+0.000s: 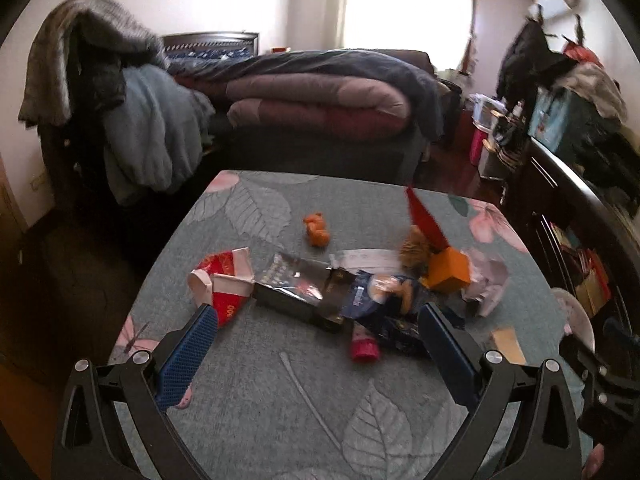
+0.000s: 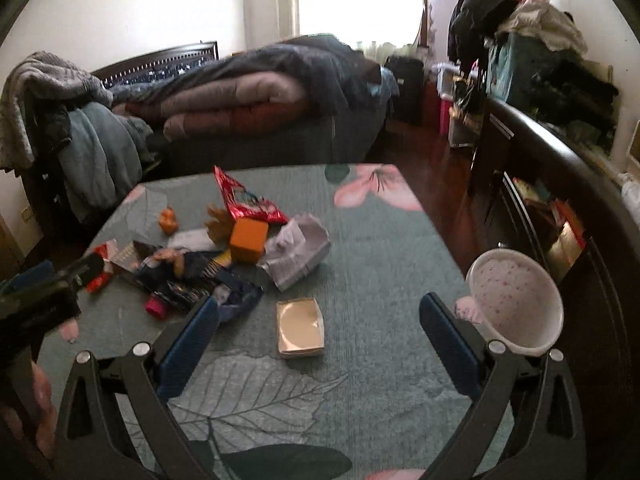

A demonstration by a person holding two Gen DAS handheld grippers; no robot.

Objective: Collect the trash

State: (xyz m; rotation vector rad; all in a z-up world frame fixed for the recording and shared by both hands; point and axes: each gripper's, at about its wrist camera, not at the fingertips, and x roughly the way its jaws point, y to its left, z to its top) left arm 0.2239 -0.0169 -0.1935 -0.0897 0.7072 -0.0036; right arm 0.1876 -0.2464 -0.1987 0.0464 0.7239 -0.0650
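Observation:
Trash lies in a heap on the table [image 1: 280, 400]: a torn red-and-white paper cup [image 1: 224, 280], dark snack wrappers [image 1: 304, 292], a pink cap [image 1: 364, 350], an orange box [image 1: 448, 274], crumpled white paper [image 1: 486, 280] and orange peel [image 1: 317, 230]. My left gripper [image 1: 318, 314] is open and empty above the wrappers. My right gripper [image 2: 320, 308] is open and empty over a small flat cardboard box [image 2: 300, 328]. The heap also shows in the right wrist view, with the orange box [image 2: 248, 244], white paper [image 2: 298, 252] and a red wrapper [image 2: 244, 200].
A white speckled bin [image 2: 516, 300] stands at the table's right edge. A bed with folded quilts [image 1: 320, 96] lies beyond the table. A dark cabinet [image 2: 560, 208] with piled clothes runs along the right. The left gripper's body [image 2: 44, 300] shows at the right view's left edge.

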